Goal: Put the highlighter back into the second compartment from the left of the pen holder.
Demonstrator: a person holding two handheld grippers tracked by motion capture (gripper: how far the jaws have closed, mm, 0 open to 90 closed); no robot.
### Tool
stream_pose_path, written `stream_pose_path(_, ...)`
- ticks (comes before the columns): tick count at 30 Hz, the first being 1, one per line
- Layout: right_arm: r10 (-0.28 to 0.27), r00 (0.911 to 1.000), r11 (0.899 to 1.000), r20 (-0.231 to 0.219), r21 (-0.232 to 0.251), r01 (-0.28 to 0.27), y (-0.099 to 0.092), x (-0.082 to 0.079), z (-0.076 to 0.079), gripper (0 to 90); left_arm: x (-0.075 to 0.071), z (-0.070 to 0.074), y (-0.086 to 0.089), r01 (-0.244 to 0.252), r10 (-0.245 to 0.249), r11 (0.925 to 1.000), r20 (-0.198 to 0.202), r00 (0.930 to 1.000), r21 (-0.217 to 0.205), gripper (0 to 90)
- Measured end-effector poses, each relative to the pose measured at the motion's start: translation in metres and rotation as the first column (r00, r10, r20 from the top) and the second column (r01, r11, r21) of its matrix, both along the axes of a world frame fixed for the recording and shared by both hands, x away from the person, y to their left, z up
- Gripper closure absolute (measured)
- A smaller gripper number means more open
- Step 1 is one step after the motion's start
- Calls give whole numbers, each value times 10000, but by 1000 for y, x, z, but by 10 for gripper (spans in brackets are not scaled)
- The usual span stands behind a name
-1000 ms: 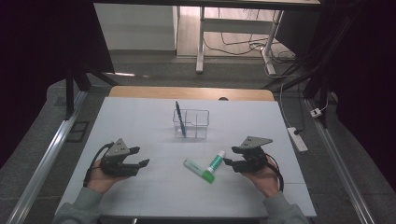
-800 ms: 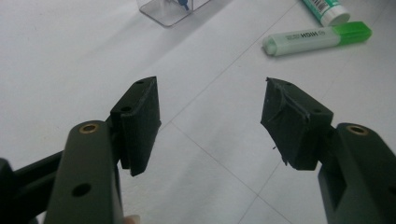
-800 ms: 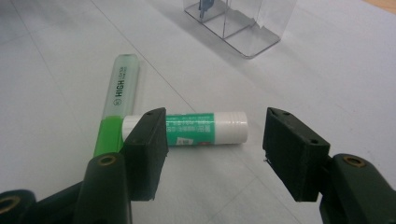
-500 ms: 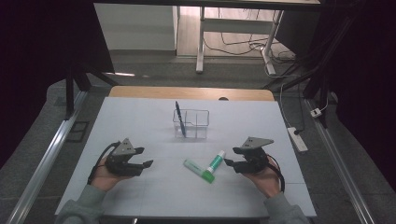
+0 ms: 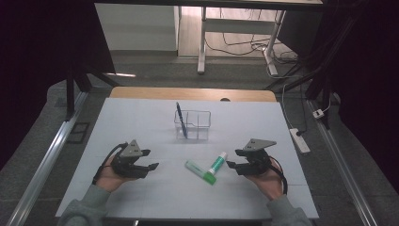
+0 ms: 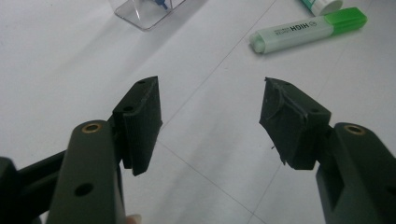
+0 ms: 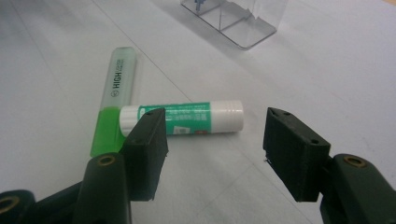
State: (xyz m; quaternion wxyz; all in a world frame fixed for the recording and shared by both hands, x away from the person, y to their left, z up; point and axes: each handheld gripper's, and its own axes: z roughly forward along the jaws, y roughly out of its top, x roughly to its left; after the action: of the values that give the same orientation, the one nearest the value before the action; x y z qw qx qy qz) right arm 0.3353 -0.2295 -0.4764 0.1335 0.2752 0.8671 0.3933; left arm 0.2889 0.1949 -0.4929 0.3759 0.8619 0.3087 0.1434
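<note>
A green highlighter lies on the white table between my hands. A green-and-white glue stick rests against its green cap end. My left gripper is open to the left of the highlighter, jaws empty and pointing at it. My right gripper is open just right of the glue stick, with nothing between its jaws. A clear plastic organiser box stands behind them with a blue pen upright in it.
The white table has a wooden strip along its far edge. A power strip lies on the floor to the right. Metal rails run along both sides of the table.
My left gripper has moved right, toward the highlighter. The right gripper and the objects have stayed put.
</note>
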Motion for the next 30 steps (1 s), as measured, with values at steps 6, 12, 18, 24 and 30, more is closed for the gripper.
stream_pose_path(6,513,9986,9986,-142,-93,-514,16,-4,7,393,-2,0,3,-90,90,9999,-65,9999,-61,378)
stream_pose_path(12,1035,9920,9926,-723,-562,-1077,39,-4,5,384,-2,-1,2,-27,27,10000,-108,9999,0,375)
stream_pose_path(18,1282,9842,9853,-1220,-977,-1404,59,0,0,384,-3,-1,4,-80,79,9999,-119,9999,-93,375)
stream_pose_path(24,1496,9776,9757,-1483,-1378,-1702,79,1,-2,386,-3,-1,6,-92,90,9999,-149,9998,-115,375)
stream_pose_path(30,1591,9713,9647,-1768,-1814,-1911,94,3,-7,404,-3,-1,6,-91,89,9999,-151,9998,-141,375)
